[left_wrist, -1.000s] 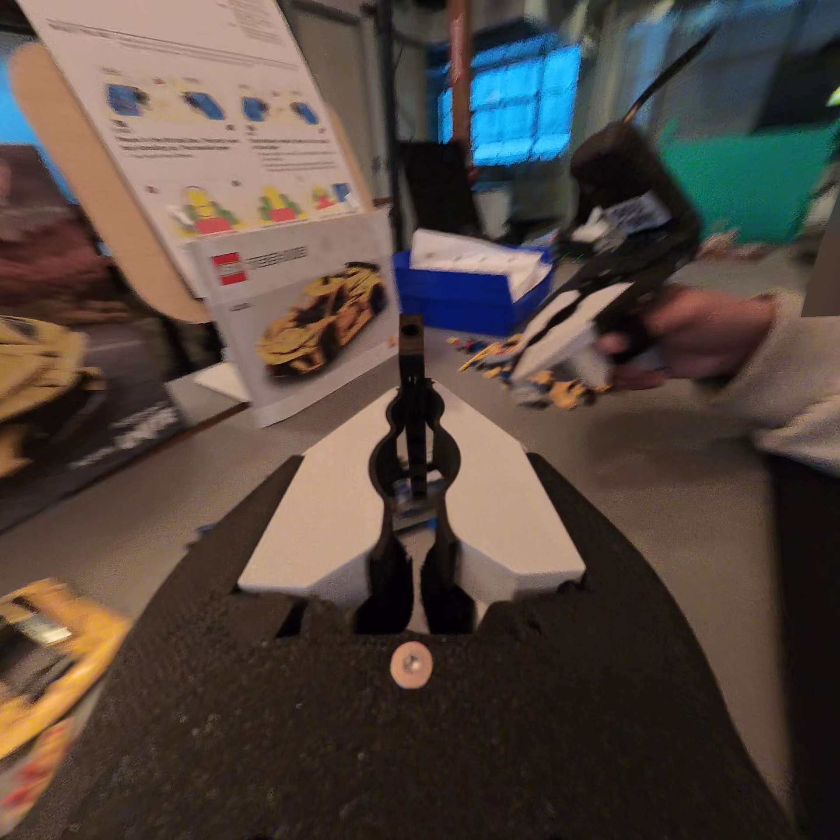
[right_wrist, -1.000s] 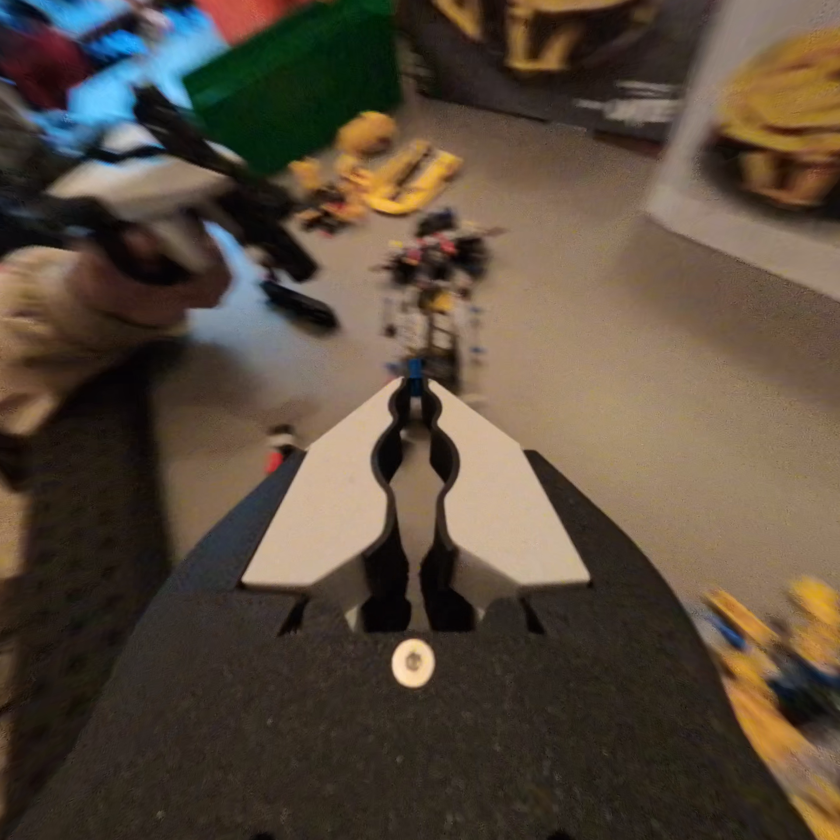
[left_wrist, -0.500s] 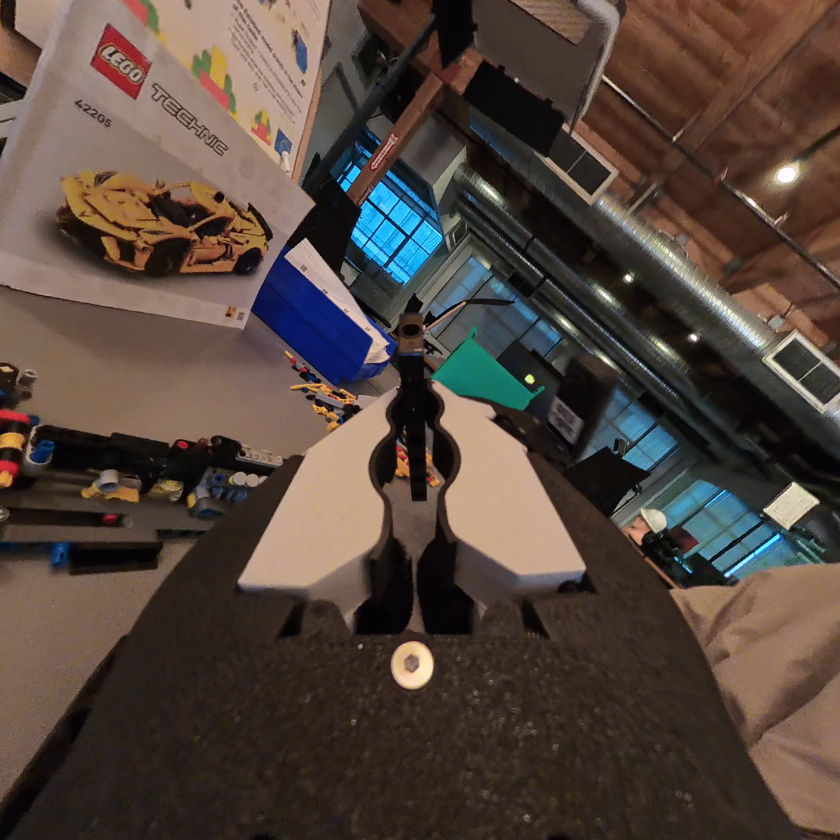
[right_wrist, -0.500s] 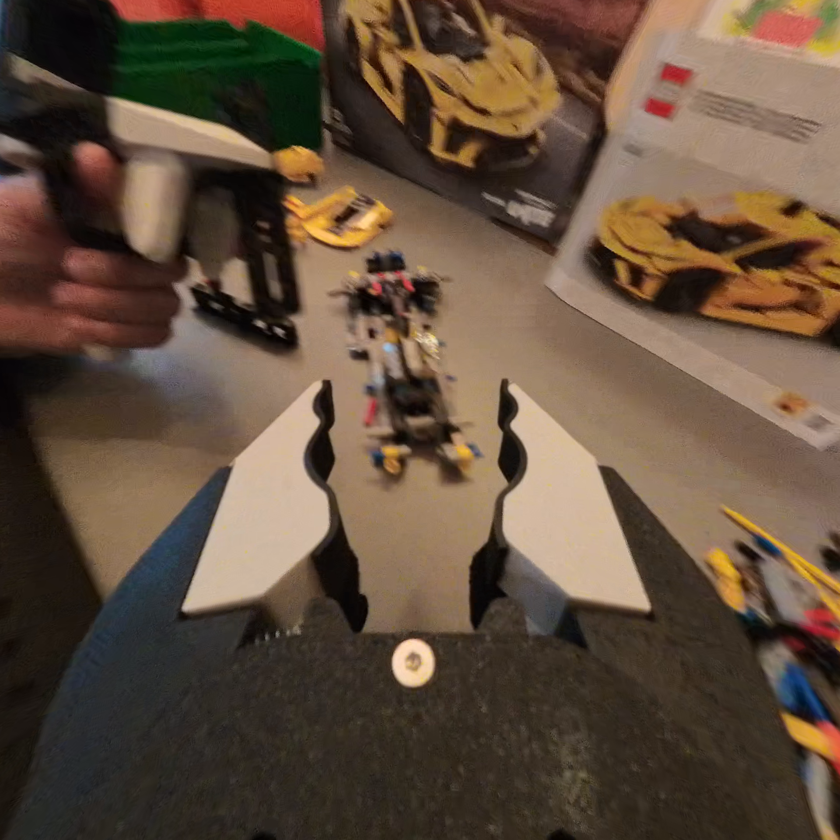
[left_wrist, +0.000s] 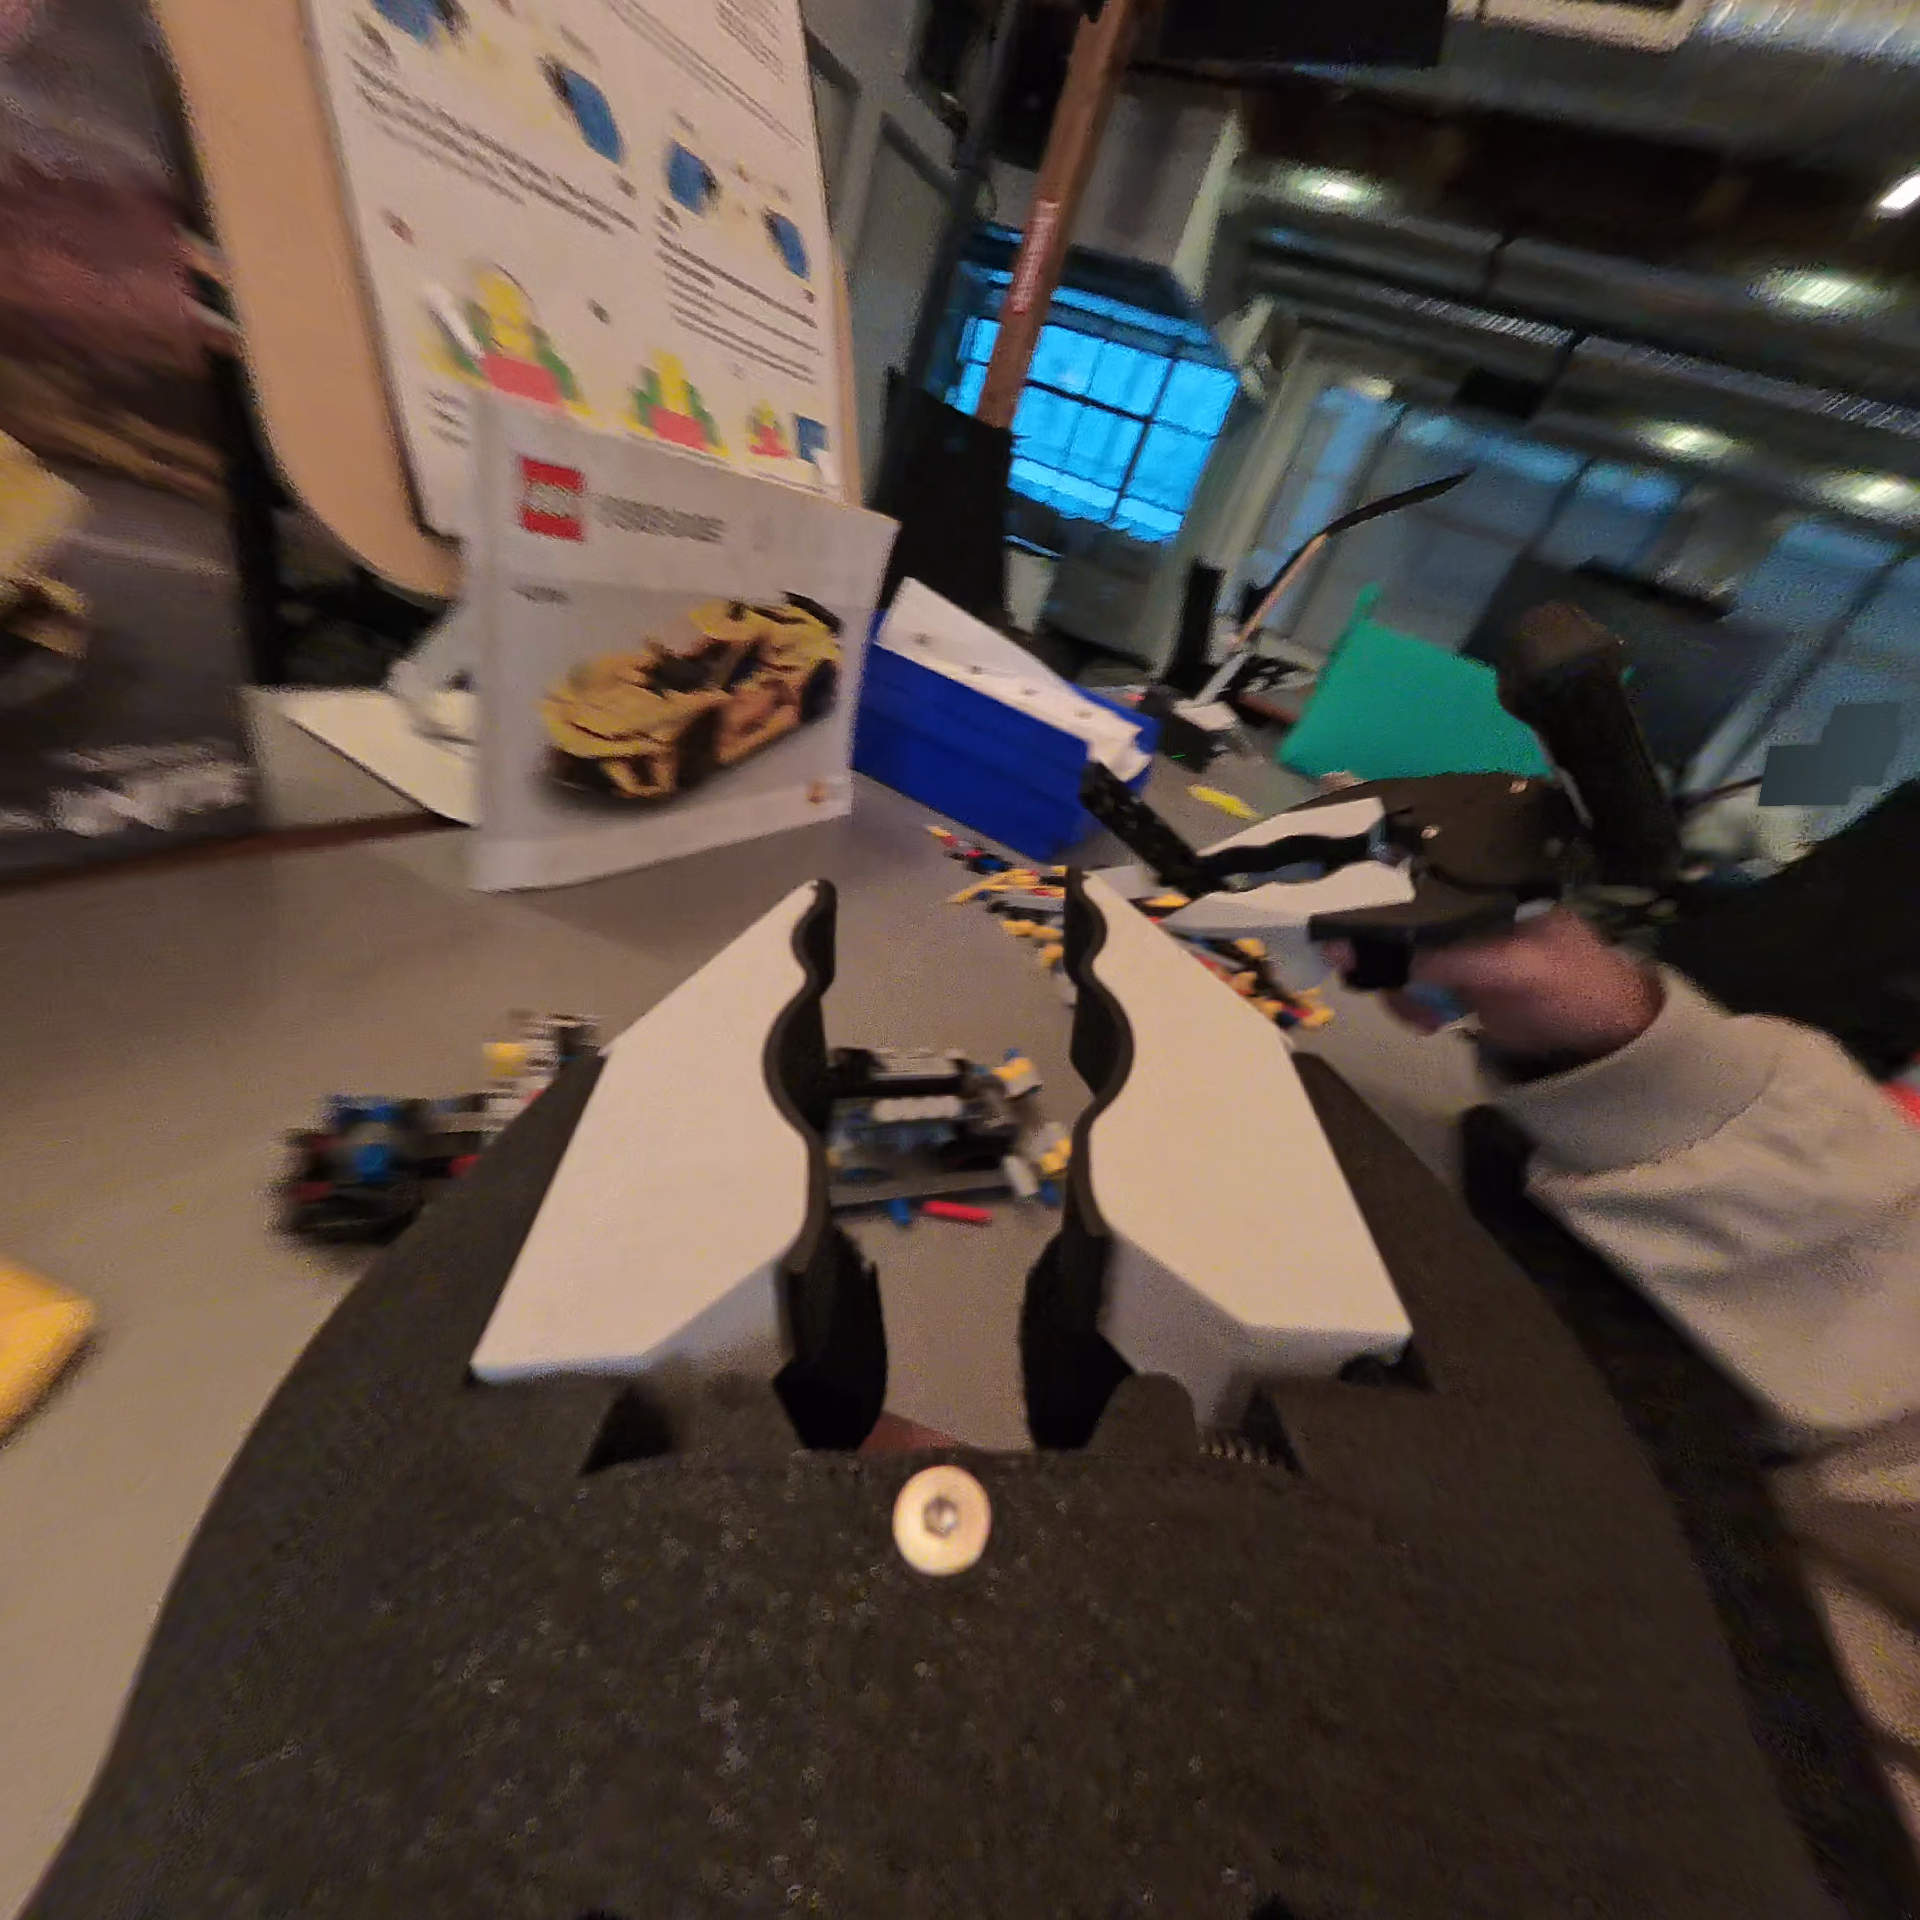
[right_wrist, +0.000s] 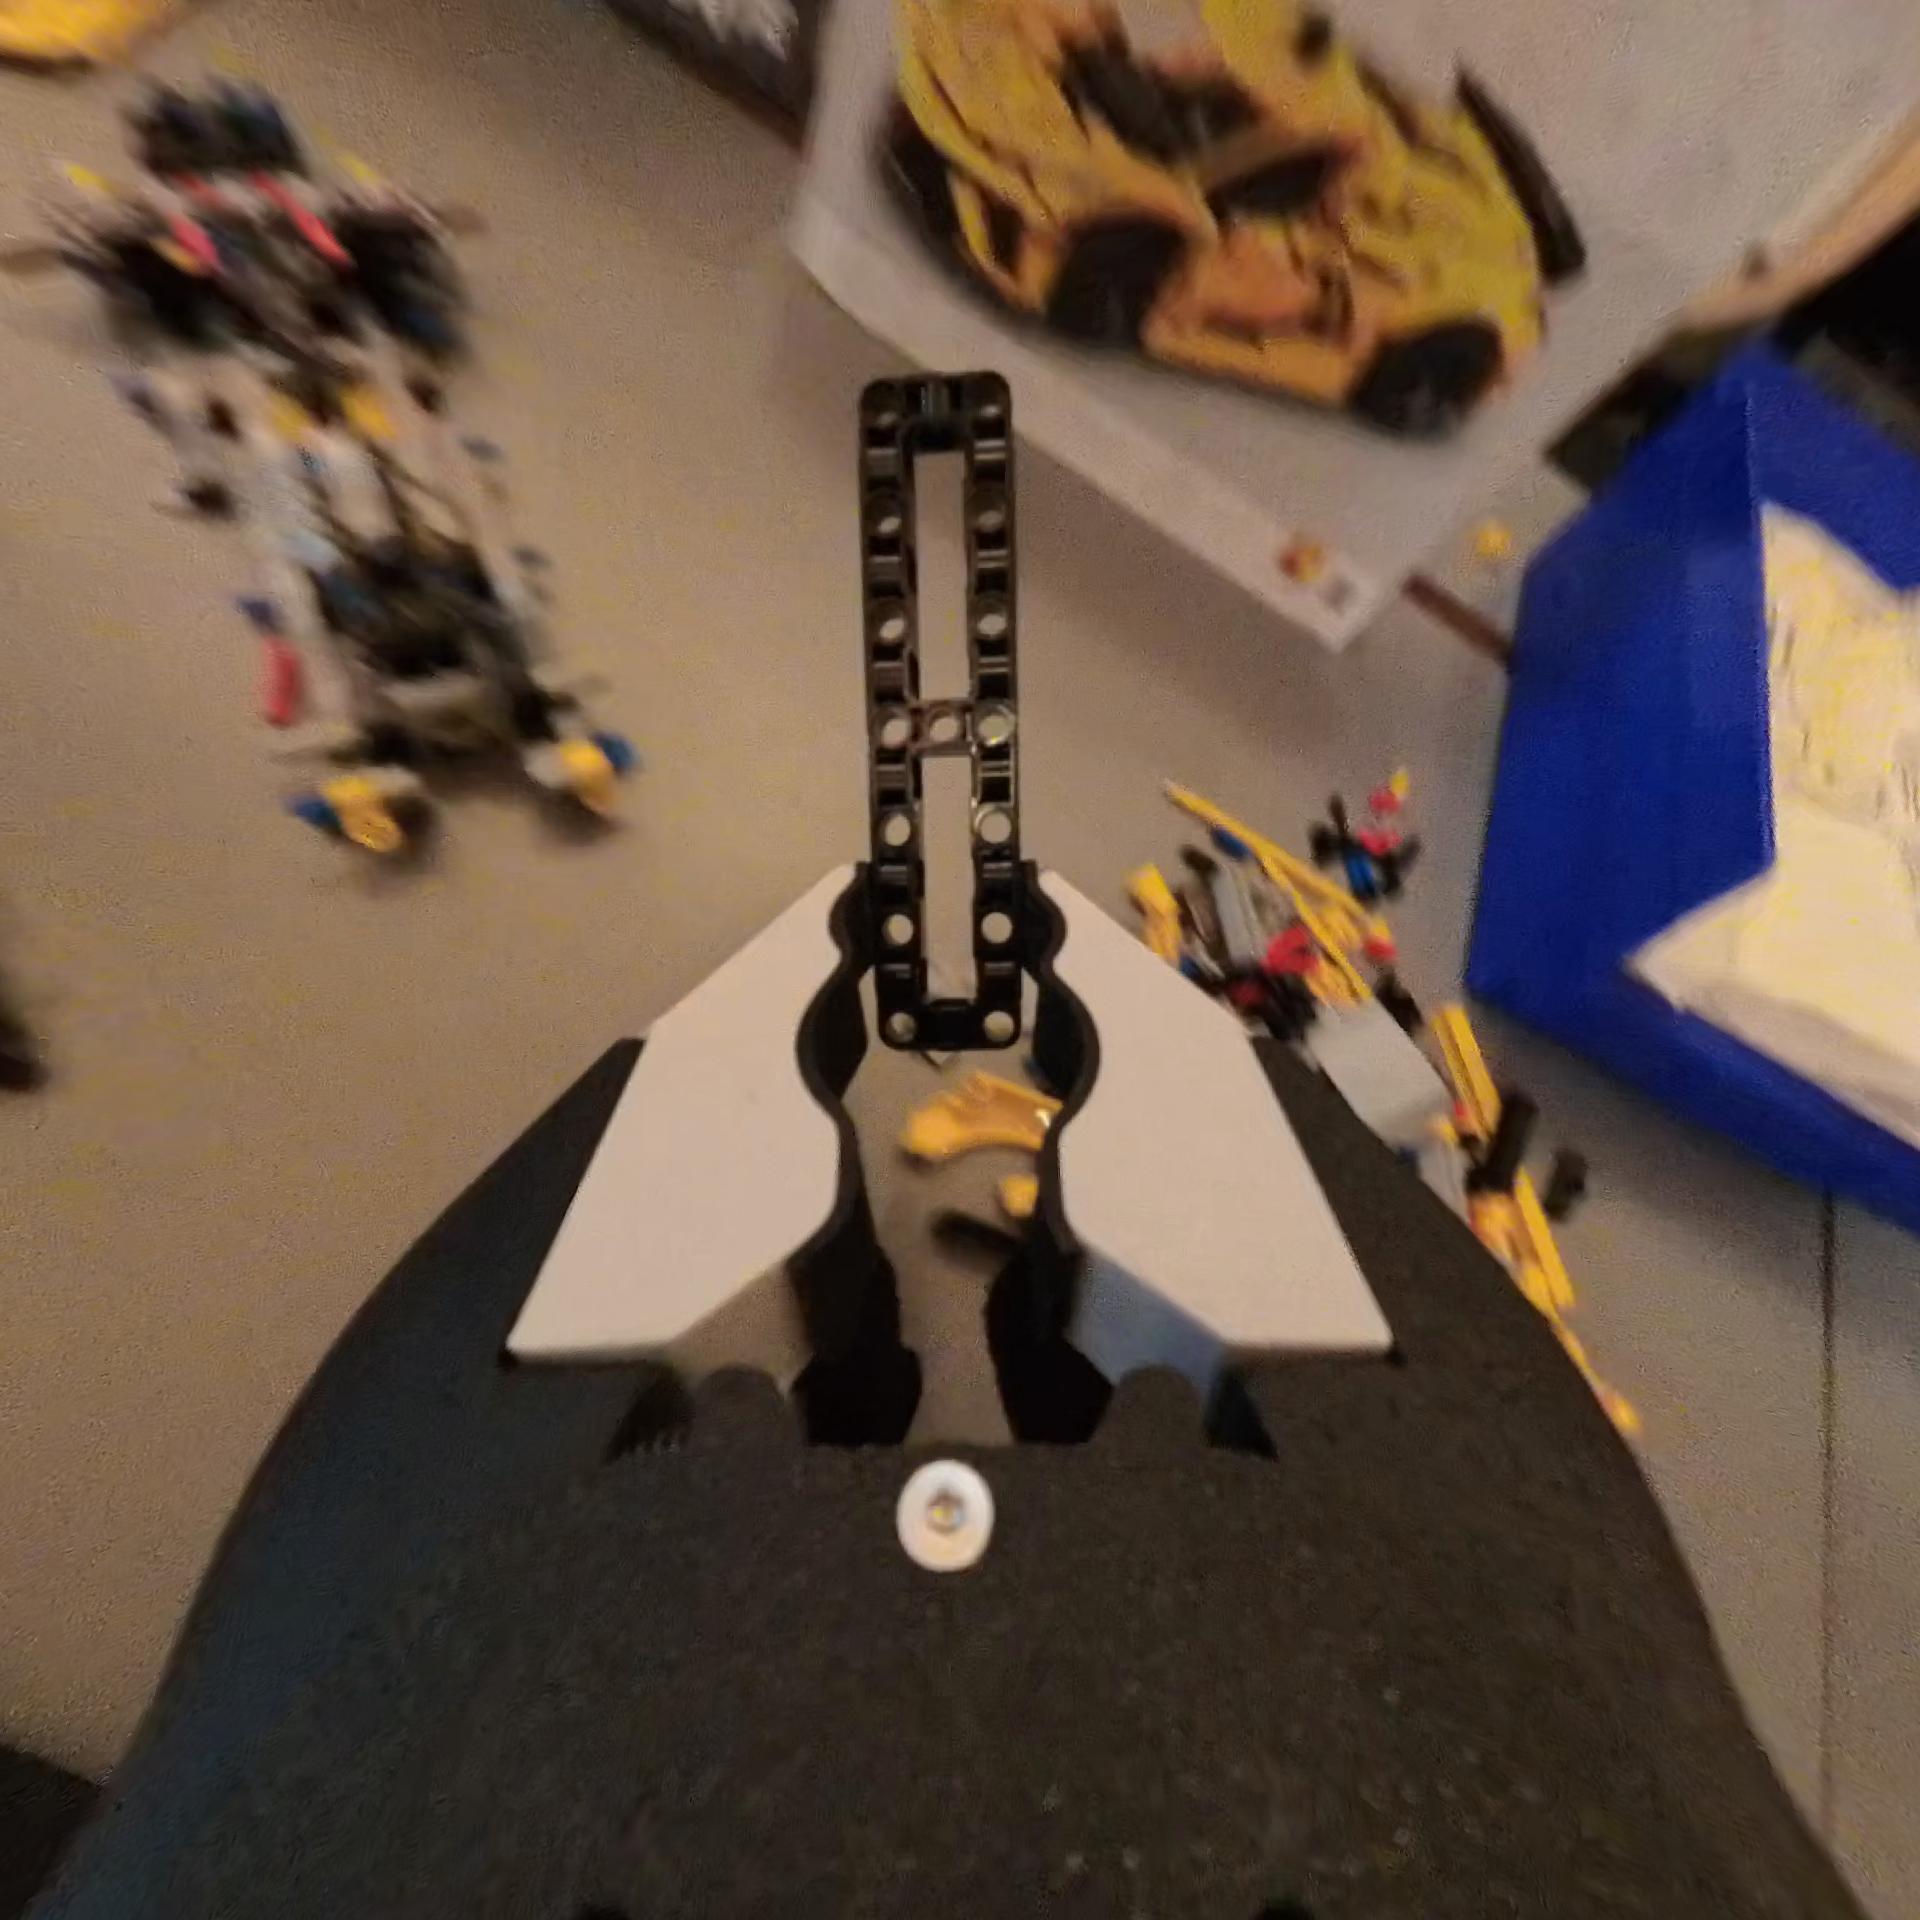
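Note:
My left gripper (left_wrist: 948, 902) is open and empty, low over the grey table (left_wrist: 260, 997). A small, partly built brick chassis (left_wrist: 925, 1122) lies on the table just beyond its fingers, seen through the gap. My right gripper (right_wrist: 943, 891) is shut on one end of a long black perforated frame (right_wrist: 940, 623), which sticks straight out ahead of it above the table. In the left wrist view the right gripper (left_wrist: 1195, 883) shows at the right, held by a hand (left_wrist: 1507, 987), with the black frame (left_wrist: 1132, 821) angled up and to the left.
The chassis (right_wrist: 364, 540) lies left of the right gripper. Loose yellow and coloured pieces (right_wrist: 1278, 935) lie beside a blue bin (right_wrist: 1662, 779). A booklet with a yellow car (left_wrist: 665, 665) stands at the back, with a printed board (left_wrist: 582, 239) behind it.
The black frame has passed from my left gripper to my right. The left gripper opened and tilted down to the table. The right gripper opened, then shut on the frame.

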